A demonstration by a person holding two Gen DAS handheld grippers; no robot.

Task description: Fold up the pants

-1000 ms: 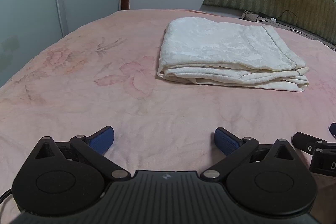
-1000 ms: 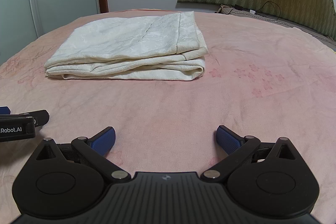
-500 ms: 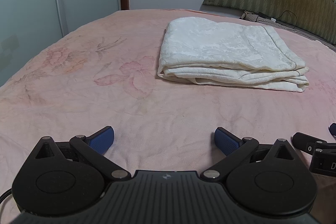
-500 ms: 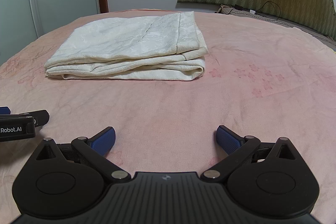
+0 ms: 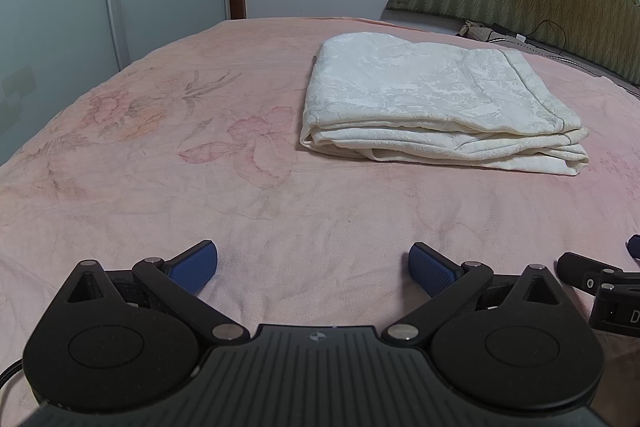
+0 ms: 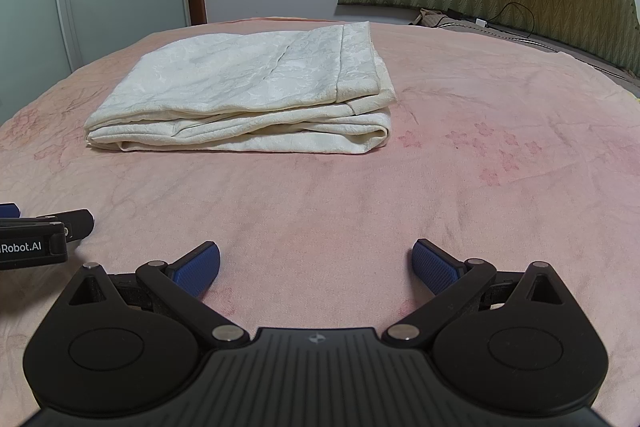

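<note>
Pants [image 5: 436, 103] sat folded in a neat stack out on the pink bed [image 5: 200, 187], and both the left gripper [image 5: 313, 264] and right gripper [image 6: 316, 261] had fingers spread wide, grasping nothing, well short of it, so I'd guess folding was basically finished.

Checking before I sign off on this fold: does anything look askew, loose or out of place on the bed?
Nothing stands out. The cream pants lie folded in a flat stack on the pink bedspread, layers roughly aligned. Both the left tongs and right tongs are open, empty and well short of the pants.
</note>
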